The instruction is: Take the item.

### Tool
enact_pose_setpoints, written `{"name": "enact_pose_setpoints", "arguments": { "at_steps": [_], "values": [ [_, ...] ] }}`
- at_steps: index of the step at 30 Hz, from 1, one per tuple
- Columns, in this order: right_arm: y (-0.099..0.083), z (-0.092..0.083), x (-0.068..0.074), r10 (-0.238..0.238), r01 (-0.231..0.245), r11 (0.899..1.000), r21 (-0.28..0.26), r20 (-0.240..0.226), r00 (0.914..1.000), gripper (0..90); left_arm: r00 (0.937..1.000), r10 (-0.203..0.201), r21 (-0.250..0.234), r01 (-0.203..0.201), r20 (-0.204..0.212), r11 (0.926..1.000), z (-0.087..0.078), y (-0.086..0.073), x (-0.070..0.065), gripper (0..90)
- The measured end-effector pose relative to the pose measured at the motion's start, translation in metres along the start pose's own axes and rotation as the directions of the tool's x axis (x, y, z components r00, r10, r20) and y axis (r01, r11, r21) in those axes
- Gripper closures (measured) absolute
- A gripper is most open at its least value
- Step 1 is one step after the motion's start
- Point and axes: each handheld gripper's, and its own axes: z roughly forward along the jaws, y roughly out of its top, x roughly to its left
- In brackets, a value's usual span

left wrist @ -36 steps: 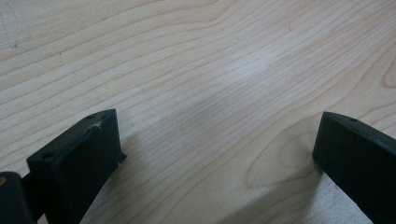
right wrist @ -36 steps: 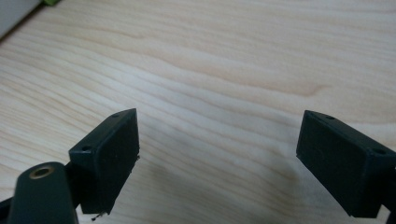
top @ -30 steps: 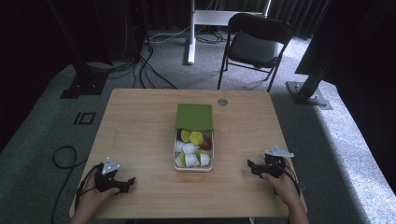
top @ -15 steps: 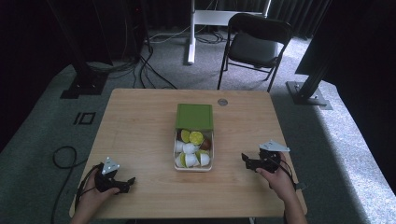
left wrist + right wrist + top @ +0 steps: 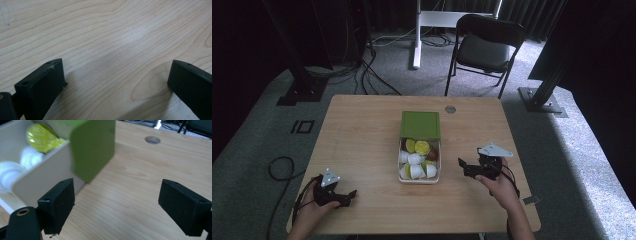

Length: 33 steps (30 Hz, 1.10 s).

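Observation:
A white box [image 5: 419, 177] with a green lid [image 5: 420, 124] slid back over its far half sits mid-table, holding several yellow, white and brown capsules [image 5: 416, 159]. My right gripper [image 5: 463, 168] is open, a short way right of the box, pointing at it. In the right gripper view [image 5: 117, 202] its jaws are wide apart; the box wall [image 5: 42, 177] and green lid [image 5: 92, 147] are just ahead on the left. My left gripper [image 5: 348, 196] rests near the table's front left, open, jaws [image 5: 115, 82] spread over bare wood.
The wooden table [image 5: 362, 130] has a round cable hole [image 5: 450, 109] behind the box. A black folding chair [image 5: 487, 45] and a white desk leg [image 5: 417, 35] stand beyond the far edge. Cables lie on the grey carpet at left.
My right gripper has moved left and slightly forward, closing in on the box. The left gripper has stayed where it was.

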Motion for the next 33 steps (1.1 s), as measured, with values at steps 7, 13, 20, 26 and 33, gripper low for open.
{"name": "enact_pose_setpoints", "arguments": {
  "at_steps": [7, 13, 20, 26, 33],
  "values": [
    [0.017, 0.004, 0.018, -0.019, 0.017, 0.999, -0.034, -0.046, 0.9988, 13.4, 1.0, 0.0, 0.0, 0.0, 0.0, 1.0, 0.0, 0.0, 0.0, 2.1],
    [0.03, 0.006, 0.037, -0.065, 0.06, 0.997, -0.056, -0.09, 0.9938, 14.0, 1.0, -0.002, -0.002, 0.002, 0.0, 1.0, 0.0, 0.0, 0.0, 2.1],
    [0.039, 0.011, 0.06, -0.112, 0.101, 0.992, -0.077, -0.149, 0.9826, 15.2, 1.0, -0.003, -0.002, 0.003, 0.0, 1.0, 0.0, 0.0, 0.0, 2.1],
    [0.045, 0.019, 0.079, -0.138, 0.125, 0.989, -0.081, -0.182, 0.9735, 15.2, 1.0, 0.0, 0.0, 0.0, 0.0, 1.0, 0.0, 0.0, 0.0, 2.1],
    [0.046, 0.03, 0.101, -0.161, 0.15, 0.987, -0.066, -0.233, 0.9591, 16.9, 1.0, -0.001, 0.0, 0.001, 0.0, 1.0, 0.0, 0.0, 0.0, 2.1]
  ]
}}
